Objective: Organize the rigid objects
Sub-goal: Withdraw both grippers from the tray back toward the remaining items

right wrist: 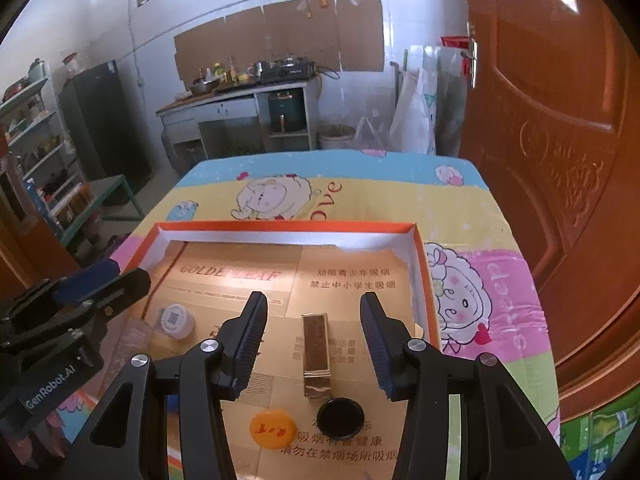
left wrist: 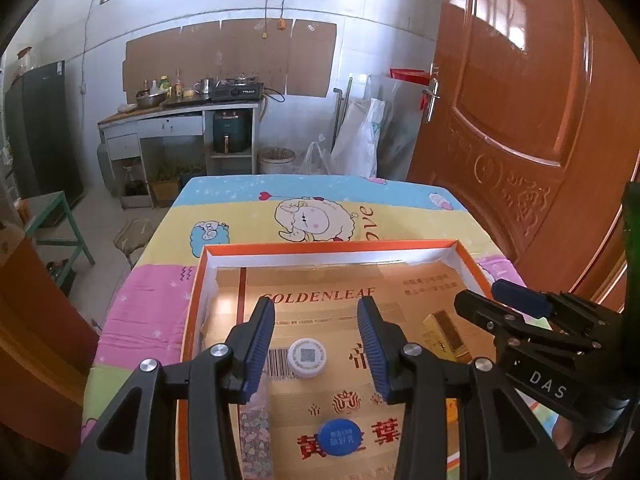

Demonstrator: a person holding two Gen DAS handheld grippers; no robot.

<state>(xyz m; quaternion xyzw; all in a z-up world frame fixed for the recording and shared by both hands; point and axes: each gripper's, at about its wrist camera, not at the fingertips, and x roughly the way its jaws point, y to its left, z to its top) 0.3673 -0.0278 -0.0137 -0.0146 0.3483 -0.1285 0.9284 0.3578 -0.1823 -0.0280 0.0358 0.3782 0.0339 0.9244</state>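
My left gripper [left wrist: 316, 344] and right gripper [right wrist: 314, 340], both spread, hover over orange tray [left wrist: 320, 246] on cartoon tablecloth [left wrist: 240, 208]; wooden door [left wrist: 520, 100] right

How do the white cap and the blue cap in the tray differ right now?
The white cap shows a QR code on top; the blue cap shows printed white text. The white cap lies between the open left gripper fingers, farther into the tray; the blue cap lies nearer the camera. Both are round and rest flat on the cardboard liner.
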